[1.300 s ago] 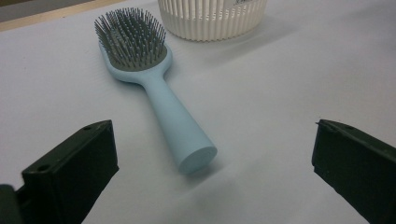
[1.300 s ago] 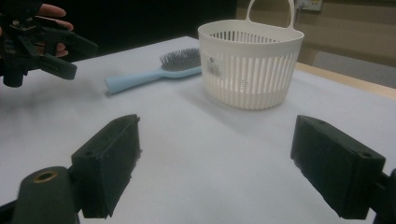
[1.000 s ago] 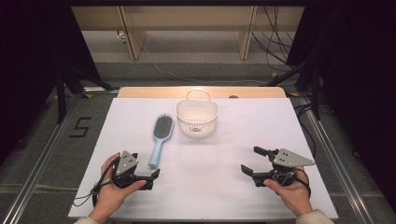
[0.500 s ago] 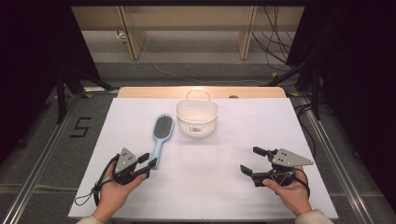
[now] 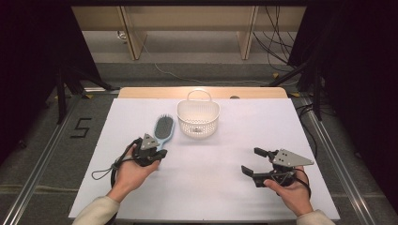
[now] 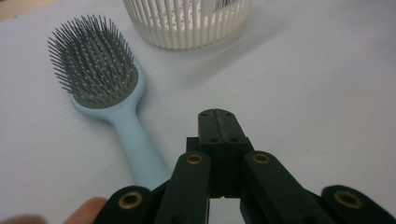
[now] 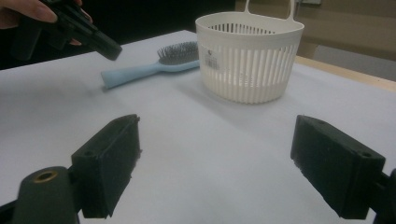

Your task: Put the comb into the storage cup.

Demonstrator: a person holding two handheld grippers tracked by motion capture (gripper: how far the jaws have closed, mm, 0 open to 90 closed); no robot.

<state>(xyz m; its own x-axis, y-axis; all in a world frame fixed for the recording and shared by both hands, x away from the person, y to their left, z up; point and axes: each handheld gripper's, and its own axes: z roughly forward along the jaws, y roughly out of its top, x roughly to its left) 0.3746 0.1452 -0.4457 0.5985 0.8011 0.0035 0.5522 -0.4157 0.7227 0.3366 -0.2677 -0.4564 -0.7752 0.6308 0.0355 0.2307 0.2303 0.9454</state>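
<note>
1. A white sheet-covered table [image 5: 206, 187] fills the middle of the high view.
2. A white slatted plastic basket [image 5: 198, 119] with a loop handle stands at upper centre.
3. A light-blue plastic hairbrush with grey bristles [image 5: 163, 130] lies left of the basket; its long axis runs up-frame, handle toward the person.
4. The left gripper [image 5: 151, 154], jaws just closed on nothing, sits just beside the handle end, the brush lying up and left of its tip.
5. The right gripper [image 5: 256, 161], at lower right, stands open and well apart from the brush.

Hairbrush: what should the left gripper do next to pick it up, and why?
Probably open its jaws first. The left gripper is shut on nothing, just beside the hairbrush handle, so it cannot grip until the jaws spread around that handle.
</note>
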